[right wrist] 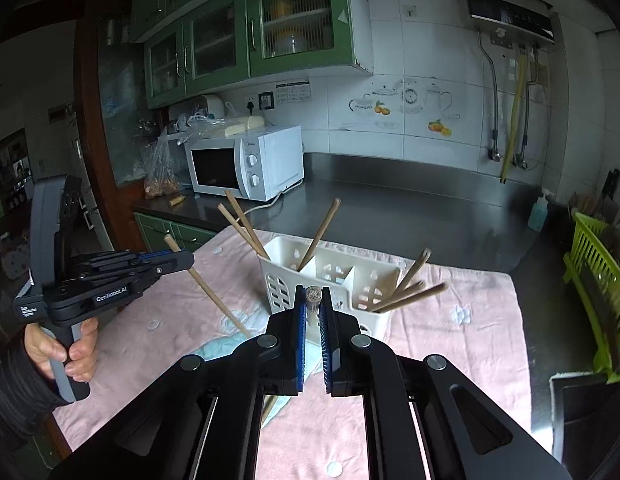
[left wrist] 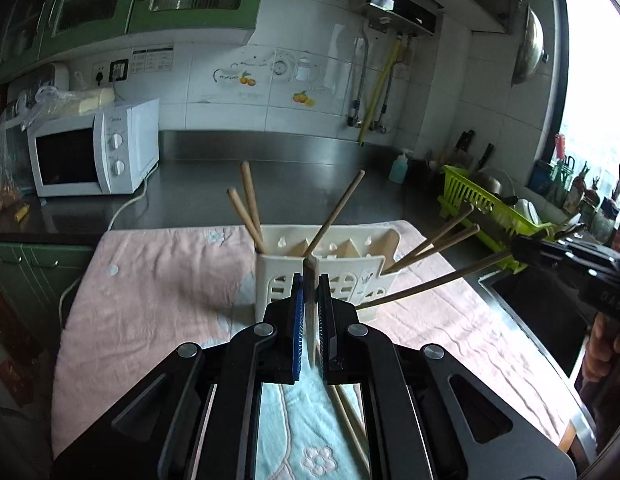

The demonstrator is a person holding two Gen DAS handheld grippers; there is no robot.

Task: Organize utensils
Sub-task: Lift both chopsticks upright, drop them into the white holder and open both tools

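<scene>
Chopsticks point(right wrist: 318, 234) leaning in cream caddy point(right wrist: 330, 280), three compartments

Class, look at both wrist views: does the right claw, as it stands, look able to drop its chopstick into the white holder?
Probably yes. The right claw, shut on a chopstick, sits just before the holder, whose middle compartment looks free; the left claw is off to the side.
</scene>
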